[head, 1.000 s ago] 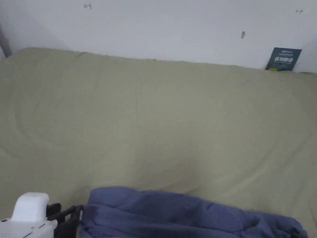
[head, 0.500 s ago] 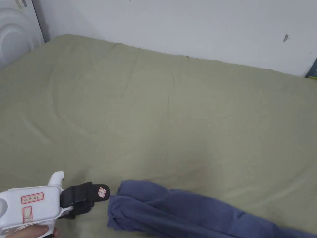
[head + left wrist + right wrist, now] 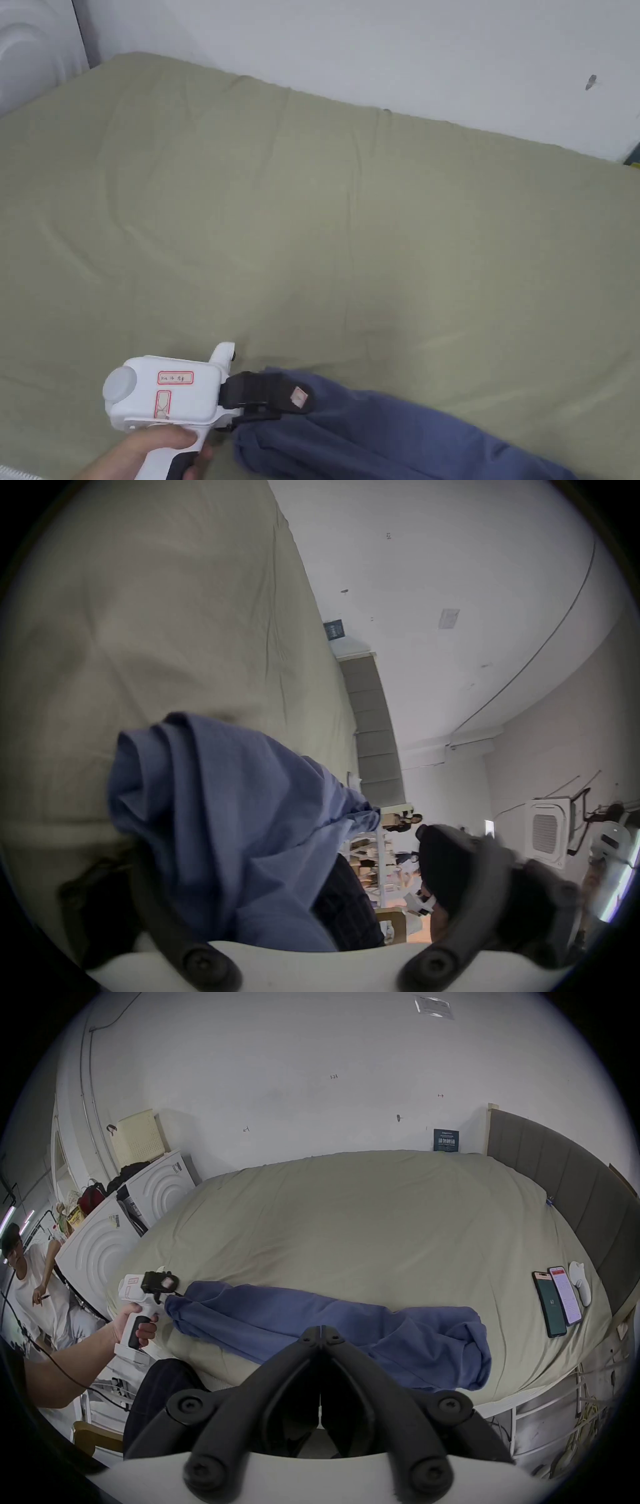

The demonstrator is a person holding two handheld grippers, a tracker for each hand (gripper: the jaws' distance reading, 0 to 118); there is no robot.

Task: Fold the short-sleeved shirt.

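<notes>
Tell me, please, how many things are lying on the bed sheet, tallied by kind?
Blue shirt: 1
Phones: 2
White device beside the phones: 1
Total: 4, all on the bed sheet

We can read no text anywhere. The red-framed labels (image 3: pixel 175 377) on the left gripper (image 3: pixel 294 400) carry handwriting too small to make out, and the dark sign (image 3: pixel 446 1140) against the wall perhaps bears pale lettering, blurred.
</notes>
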